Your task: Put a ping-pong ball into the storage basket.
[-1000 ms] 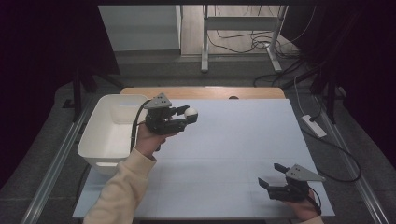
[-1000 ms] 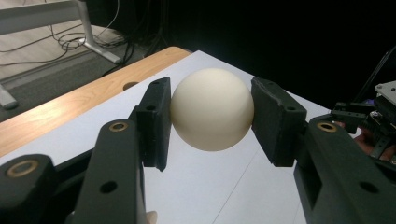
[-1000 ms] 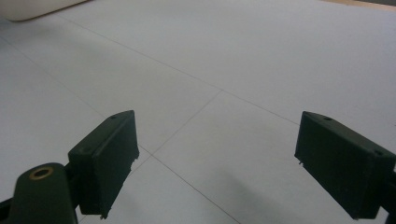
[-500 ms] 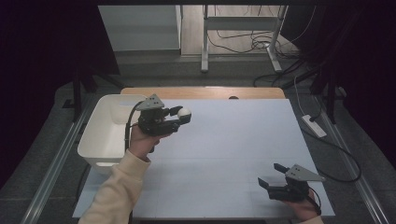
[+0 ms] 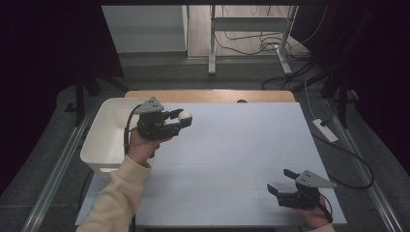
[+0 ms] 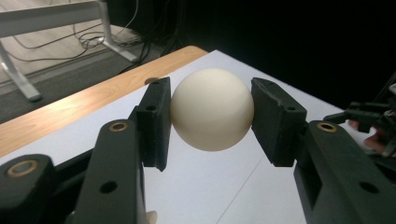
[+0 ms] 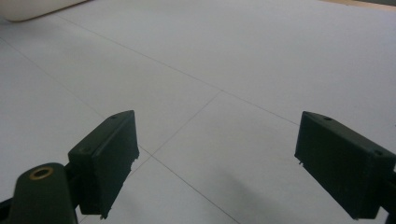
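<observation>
Because the left gripper (image 5: 180, 119) pinches the smooth cream ball (image 6: 211, 108) only at its sides, up in the air beside the white tub (image 5: 104, 140), I reckon a slight loosening would drop it rolling across the bench (image 5: 232, 159). Up close, its own view shows both fingers (image 6: 155, 119) pressed against the ball. Near the bench's front edge, the right gripper (image 7: 231, 163) sits spread apart, holding nothing.

The scene is dim, and the room around the white tabletop (image 5: 232, 159) falls off into near black at both sides of the high view. Soft, even light from above leaves the tabletop a cool grey-white without glare. In the left gripper view the cream ball (image 6: 212, 109) is sharp and gently shaded underneath. The right gripper view looks soft, with a faint shadow between the jaws.
</observation>
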### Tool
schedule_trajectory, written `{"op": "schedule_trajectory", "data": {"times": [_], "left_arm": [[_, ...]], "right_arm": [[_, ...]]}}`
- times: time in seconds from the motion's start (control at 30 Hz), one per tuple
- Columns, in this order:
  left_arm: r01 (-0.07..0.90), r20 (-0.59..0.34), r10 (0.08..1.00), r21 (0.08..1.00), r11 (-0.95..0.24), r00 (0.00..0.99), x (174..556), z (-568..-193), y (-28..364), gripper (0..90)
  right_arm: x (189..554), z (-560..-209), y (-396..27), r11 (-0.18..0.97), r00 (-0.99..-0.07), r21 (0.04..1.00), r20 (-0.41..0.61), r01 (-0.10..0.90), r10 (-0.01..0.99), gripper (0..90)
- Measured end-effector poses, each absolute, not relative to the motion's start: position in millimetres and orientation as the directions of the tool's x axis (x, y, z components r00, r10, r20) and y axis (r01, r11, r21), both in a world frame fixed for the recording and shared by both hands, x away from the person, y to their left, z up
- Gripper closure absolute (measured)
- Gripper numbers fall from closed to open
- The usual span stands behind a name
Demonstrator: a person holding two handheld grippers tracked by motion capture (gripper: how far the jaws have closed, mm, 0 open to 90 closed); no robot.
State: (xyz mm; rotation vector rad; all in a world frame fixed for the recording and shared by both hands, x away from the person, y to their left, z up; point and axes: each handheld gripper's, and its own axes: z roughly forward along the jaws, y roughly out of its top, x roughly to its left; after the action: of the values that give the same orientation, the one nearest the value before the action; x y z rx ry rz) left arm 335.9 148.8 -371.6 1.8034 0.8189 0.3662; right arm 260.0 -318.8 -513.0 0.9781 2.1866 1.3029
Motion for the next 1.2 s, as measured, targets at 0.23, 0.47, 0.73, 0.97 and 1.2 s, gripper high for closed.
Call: {"op": "schedule_trajectory", "data": {"times": [0.23,0.47,0.73,0.97,1.2], "left_arm": [[0.358,-0.136,0.705,0.917,-0.178,0.696,334,-369,164,50.9],[0.365,-0.137,0.72,0.915,-0.17,0.68,333,-369,173,50.9],[0.369,-0.135,0.733,0.914,-0.167,0.666,333,-368,181,50.9],[0.372,-0.135,0.747,0.915,-0.159,0.651,332,-368,188,50.9],[0.381,-0.138,0.761,0.912,-0.152,0.634,333,-370,196,50.9]], "right_arm": [[260,-513,-318,0.318,-0.67,0.878,0.005,0.359,0.742,13.2],[260,-513,-318,0.32,-0.671,0.877,0.004,0.359,0.741,13.2],[261,-514,-318,0.317,-0.671,0.878,0.006,0.359,0.742,13.2],[261,-514,-317,0.318,-0.672,0.878,0.006,0.358,0.741,13.2],[261,-513,-318,0.317,-0.672,0.878,0.006,0.358,0.741,13.2]]}}
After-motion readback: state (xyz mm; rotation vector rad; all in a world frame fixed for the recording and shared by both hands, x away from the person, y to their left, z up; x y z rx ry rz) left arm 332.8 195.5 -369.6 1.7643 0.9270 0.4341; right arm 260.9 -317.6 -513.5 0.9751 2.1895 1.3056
